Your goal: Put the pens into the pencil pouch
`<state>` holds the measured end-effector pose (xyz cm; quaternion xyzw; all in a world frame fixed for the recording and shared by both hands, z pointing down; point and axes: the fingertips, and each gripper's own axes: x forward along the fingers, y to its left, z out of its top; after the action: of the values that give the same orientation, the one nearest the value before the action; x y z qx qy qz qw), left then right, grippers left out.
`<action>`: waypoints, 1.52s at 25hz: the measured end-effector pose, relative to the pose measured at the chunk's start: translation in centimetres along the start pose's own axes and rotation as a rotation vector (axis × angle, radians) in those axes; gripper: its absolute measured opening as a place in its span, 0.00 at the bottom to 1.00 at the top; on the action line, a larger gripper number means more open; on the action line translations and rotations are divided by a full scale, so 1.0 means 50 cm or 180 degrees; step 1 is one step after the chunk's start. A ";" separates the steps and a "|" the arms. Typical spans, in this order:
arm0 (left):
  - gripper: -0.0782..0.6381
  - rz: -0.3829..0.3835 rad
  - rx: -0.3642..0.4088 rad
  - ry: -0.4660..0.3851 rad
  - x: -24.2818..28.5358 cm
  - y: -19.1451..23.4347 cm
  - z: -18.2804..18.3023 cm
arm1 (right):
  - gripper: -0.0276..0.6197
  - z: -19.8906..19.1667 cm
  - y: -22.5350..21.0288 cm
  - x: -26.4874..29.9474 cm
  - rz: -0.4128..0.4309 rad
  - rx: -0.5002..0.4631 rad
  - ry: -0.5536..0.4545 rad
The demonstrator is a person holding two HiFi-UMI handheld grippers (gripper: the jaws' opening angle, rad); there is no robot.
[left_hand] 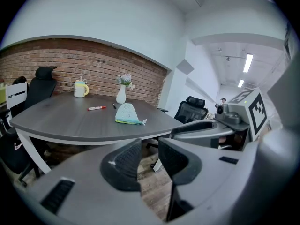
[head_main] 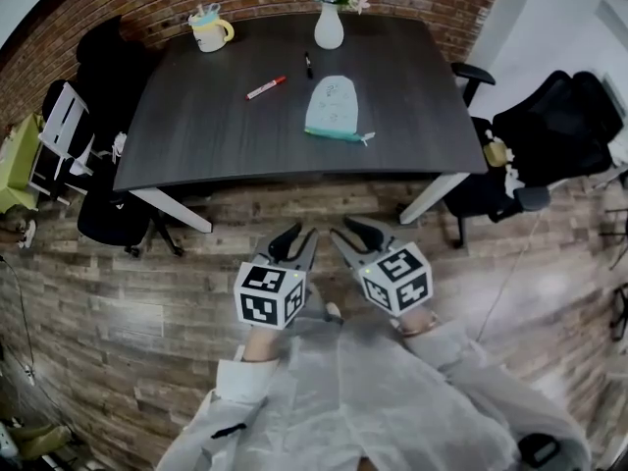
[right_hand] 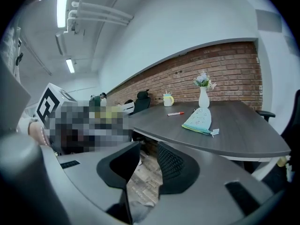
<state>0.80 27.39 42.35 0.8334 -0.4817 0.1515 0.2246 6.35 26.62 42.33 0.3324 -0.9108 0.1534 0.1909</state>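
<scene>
Pens [head_main: 266,87] and pouch [head_main: 332,106] lie far ahead of left gripper [head_main: 295,237] and right gripper [head_main: 350,232]. Both released, empty: approach comes first

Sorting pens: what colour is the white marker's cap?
Red; the marker shows best in the head view.

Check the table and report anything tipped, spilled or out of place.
Nothing stands out. The vase and mug stand upright, the pouch lies flat, and the red marker and black pen lie loose on the table near it.
</scene>
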 end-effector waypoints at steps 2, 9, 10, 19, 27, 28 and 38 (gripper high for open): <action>0.24 -0.0005 -0.0036 0.0022 0.012 0.014 -0.003 | 0.19 -0.001 -0.006 0.012 0.0003 0.0003 0.0022; 0.24 -0.0053 -0.0056 0.0043 0.080 0.071 0.028 | 0.19 0.011 -0.062 0.063 -0.0011 0.0086 0.0064; 0.24 -0.0069 -0.0050 0.0050 0.092 0.080 0.035 | 0.19 0.016 -0.072 0.074 -0.0023 0.0090 0.0069; 0.24 -0.0233 0.0031 0.0093 0.214 0.193 0.132 | 0.19 0.100 -0.172 0.215 -0.0093 0.0092 0.0060; 0.24 -0.0405 0.0140 0.0135 0.320 0.303 0.235 | 0.19 0.191 -0.266 0.342 -0.0233 0.0096 0.0061; 0.24 -0.0425 0.0153 0.0140 0.331 0.317 0.247 | 0.19 0.201 -0.276 0.357 -0.0250 0.0100 0.0062; 0.24 -0.0665 0.0318 0.0246 0.423 0.426 0.318 | 0.19 0.287 -0.365 0.473 -0.0587 0.0182 -0.0016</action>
<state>-6.81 -5.70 43.58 0.8828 -0.3751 0.1830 0.2157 -1.76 -5.53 43.13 0.4206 -0.8720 0.1602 0.1924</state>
